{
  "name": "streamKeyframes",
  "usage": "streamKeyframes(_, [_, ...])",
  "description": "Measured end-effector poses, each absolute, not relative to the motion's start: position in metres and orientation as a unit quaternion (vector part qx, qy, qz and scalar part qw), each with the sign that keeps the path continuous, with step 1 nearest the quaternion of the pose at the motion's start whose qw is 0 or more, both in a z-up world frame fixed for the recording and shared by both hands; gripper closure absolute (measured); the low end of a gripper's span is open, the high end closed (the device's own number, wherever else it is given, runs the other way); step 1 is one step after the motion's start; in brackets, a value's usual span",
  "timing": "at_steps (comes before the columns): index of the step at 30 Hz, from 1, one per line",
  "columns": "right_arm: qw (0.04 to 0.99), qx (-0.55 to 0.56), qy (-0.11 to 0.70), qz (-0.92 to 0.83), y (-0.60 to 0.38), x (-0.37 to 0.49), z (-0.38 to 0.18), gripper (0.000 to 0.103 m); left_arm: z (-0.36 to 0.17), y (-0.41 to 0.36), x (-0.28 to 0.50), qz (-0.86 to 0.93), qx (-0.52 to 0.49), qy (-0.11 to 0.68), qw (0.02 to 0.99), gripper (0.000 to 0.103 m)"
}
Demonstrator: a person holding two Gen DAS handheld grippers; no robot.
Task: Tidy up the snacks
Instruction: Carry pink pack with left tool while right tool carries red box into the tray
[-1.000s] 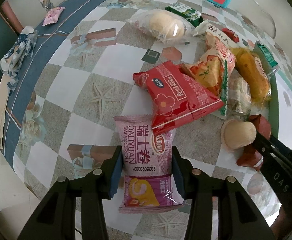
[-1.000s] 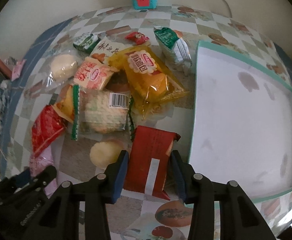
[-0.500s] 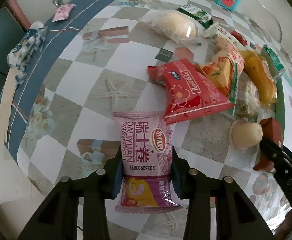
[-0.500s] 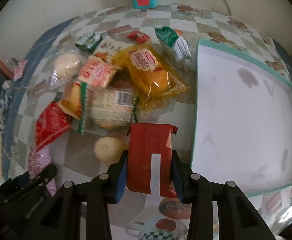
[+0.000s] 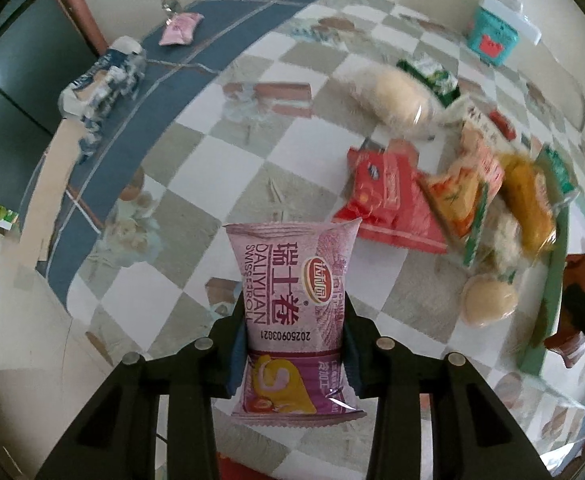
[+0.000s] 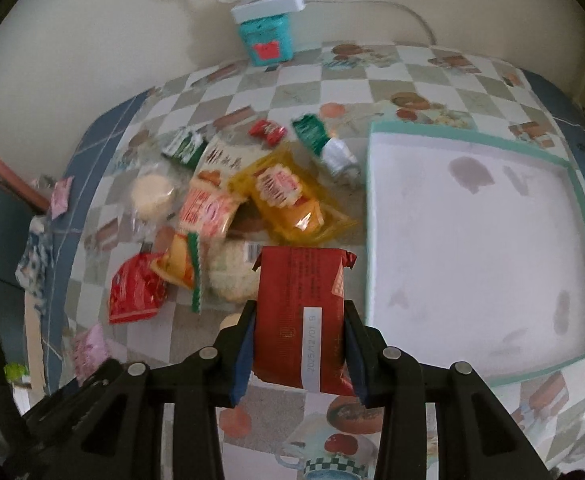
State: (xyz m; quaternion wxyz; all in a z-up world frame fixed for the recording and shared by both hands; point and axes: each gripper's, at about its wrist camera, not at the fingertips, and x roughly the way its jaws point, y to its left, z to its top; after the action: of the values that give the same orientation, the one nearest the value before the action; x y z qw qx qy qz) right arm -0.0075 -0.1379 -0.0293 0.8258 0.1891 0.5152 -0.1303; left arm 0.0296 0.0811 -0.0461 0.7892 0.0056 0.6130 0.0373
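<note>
Both packets lifted off table, pink packet (image 5: 292, 312) lengthwise between left tongs (image 5: 292, 344)

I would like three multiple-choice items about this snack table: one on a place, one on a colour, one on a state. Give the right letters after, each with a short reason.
1. Where is the white tray with the teal rim relative to the snack pile in the right wrist view?
A. left of it
B. right of it
C. under it

2. What colour is the packet in the right tool?
A. dark red
B. green
C. blue

3. What is the state of the left tool?
A. open, nothing between its pads
B. shut on the pink Swiss roll packet
C. lying on the table

Answers: 1 B, the tray lies right of the pile. 2 A, the dark red packet sits between the pads. 3 B, both pads press the pink packet's sides.
</note>
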Motion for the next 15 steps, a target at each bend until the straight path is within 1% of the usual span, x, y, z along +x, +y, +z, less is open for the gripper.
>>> streamKeyframes(4, [0.831,0.196,0.499,-0.15,-0.157,-0.006,-0.015,0.061,-0.017,0.078,0.025,0.032,0.005,0.597,0.801,0.062])
streamKeyframes(8, [0.832,0.212,0.488,-0.159,-0.182,-0.003,-0.009,0.061,0.012,0.056,0.035,0.031,0.017,0.578,0.815,0.062])
streamKeyframes(12, [0.827,0.224,0.48,-0.19,-0.208,-0.006,-0.004,0.061,0.026,0.031,0.05,0.035,0.029,0.561,0.826,0.062])
streamKeyframes(15, [0.814,0.257,0.48,-0.201,-0.234,-0.01,-0.004,0.061,0.032,0.002,0.058,0.016,0.042,0.56,0.827,0.062])
